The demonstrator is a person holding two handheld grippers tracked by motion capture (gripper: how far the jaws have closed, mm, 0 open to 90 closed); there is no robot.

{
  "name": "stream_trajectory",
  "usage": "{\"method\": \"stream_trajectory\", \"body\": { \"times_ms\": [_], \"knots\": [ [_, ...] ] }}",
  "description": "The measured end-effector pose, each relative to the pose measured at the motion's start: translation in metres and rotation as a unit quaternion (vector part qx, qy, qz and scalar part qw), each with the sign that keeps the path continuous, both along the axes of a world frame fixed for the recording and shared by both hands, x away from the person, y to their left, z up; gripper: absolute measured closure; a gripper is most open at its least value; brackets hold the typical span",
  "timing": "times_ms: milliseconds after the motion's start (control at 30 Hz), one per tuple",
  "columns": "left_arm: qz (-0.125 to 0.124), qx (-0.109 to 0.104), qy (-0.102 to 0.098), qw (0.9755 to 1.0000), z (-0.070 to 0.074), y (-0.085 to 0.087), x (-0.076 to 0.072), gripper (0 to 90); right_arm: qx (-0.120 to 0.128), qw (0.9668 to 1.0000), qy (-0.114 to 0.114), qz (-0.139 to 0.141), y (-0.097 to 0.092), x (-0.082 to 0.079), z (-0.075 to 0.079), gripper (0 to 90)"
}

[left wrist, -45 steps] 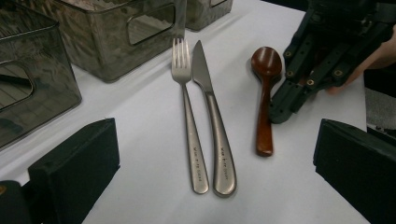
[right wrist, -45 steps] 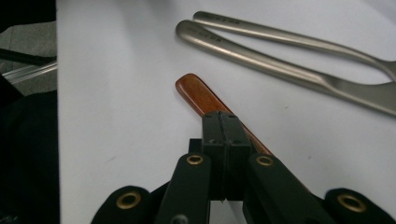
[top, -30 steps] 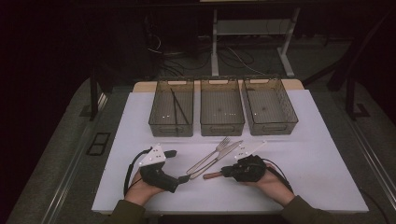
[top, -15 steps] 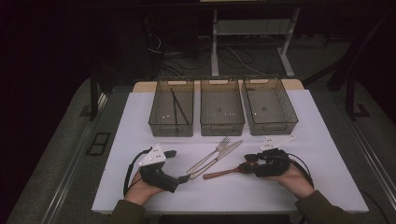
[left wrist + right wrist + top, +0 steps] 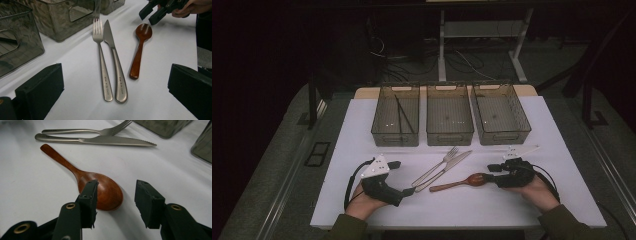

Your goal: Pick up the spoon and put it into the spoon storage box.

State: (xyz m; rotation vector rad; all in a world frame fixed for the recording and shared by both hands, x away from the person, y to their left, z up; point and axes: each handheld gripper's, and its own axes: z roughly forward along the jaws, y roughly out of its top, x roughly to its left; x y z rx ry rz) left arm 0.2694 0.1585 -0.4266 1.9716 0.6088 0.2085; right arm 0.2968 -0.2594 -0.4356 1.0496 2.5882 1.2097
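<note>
Two black jaws of the right gripper (image 5: 116,202) have just been opening, parted, nothing clamped; the glossy brown wooden spoon (image 5: 100,190) lies at their eleven o'clock on the smooth white table (image 5: 30,195).

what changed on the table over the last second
The right claw slid right along the wooden spoon, from its handle to beside its bowl; its jaws have just been opening and hold nothing. The left claw, fork, knife and three bins stayed put.
</note>
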Motion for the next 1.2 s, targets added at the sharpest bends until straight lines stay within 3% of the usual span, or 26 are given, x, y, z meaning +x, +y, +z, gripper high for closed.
{"method": "stream_trajectory", "body": {
  "times_ms": [267, 600, 767, 1200],
  "knots": [
    [-0.001, 0.001, 0.001, 1.0, -0.001, -0.001, 0.0, 0.0, -0.002, 0.9999, 0.01, 0.012, 0.01, 0.006, -0.007, 51.8],
    [-0.002, 0.001, 0.0, 1.0, 0.0, -0.001, 0.0, 0.0, -0.027, 0.9987, 0.019, 0.039, 0.016, 0.005, -0.012, 52.9],
    [-0.001, 0.0, 0.0, 1.0, 0.0, -0.001, 0.0, 0.0, -0.037, 0.9978, 0.012, 0.054, 0.017, 0.002, -0.012, 56.7],
    [-0.002, 0.0, -0.001, 1.0, 0.0, -0.001, 0.0, 0.0, -0.041, 0.9944, 0.02, 0.095, 0.017, -0.002, -0.01, 73.3]
  ]
}}
